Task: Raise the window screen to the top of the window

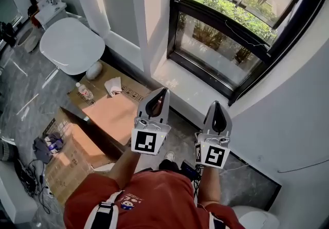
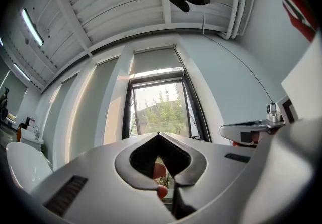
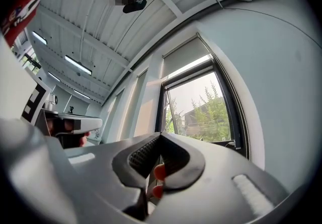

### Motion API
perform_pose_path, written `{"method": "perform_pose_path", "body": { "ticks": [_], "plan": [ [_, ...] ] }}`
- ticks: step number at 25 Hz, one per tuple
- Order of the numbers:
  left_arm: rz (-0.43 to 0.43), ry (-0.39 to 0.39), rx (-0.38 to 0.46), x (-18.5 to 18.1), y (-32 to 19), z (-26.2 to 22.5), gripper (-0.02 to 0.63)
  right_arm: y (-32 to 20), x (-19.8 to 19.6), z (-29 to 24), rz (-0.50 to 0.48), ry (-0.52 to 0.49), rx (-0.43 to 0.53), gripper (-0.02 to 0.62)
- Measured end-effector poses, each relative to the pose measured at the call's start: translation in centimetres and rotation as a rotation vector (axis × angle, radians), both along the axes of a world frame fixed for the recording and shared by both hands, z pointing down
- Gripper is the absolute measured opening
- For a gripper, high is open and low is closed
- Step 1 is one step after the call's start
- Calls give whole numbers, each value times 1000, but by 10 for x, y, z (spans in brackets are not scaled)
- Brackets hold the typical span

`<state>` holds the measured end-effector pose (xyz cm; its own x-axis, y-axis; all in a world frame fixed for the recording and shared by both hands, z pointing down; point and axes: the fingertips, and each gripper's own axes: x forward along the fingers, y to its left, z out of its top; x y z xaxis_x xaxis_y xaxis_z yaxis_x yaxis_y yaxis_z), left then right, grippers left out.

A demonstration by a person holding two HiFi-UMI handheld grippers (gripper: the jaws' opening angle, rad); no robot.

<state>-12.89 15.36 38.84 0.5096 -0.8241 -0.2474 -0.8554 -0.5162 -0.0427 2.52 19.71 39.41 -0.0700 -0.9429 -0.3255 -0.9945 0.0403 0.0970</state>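
Observation:
The black-framed window (image 1: pixel 226 32) is ahead of me, above a white sill (image 1: pixel 187 88). In the left gripper view the window (image 2: pixel 160 109) has a grey screen (image 2: pixel 153 62) covering its top part; the right gripper view shows the same screen (image 3: pixel 185 57) above the glass (image 3: pixel 201 112). My left gripper (image 1: pixel 163 90) and right gripper (image 1: pixel 218 104) are held side by side short of the sill, pointing at the window. Both are shut with nothing between the jaws, as seen at the left gripper (image 2: pixel 159 134) and the right gripper (image 3: pixel 161 135). Neither touches the screen.
Flattened cardboard boxes (image 1: pixel 110 112) lie on the floor at the left, with a plastic bottle (image 1: pixel 84 91) on them. A round white seat (image 1: pixel 72 45) stands further left. A white pillar (image 1: pixel 149 17) flanks the window. Cables and clutter (image 1: pixel 36 171) lie at the lower left.

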Motion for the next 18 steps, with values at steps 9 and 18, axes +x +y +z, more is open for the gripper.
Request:
{"method": "perform_pose_path", "body": {
  "ticks": [9, 18],
  "plan": [
    [11, -32, 16, 58, -56, -3, 5, -53, 61, 1, 23, -23, 7, 9],
    [11, -48, 12, 92, -93, 2, 5, -90, 94, 7, 25, -36, 5, 9]
  ]
}}
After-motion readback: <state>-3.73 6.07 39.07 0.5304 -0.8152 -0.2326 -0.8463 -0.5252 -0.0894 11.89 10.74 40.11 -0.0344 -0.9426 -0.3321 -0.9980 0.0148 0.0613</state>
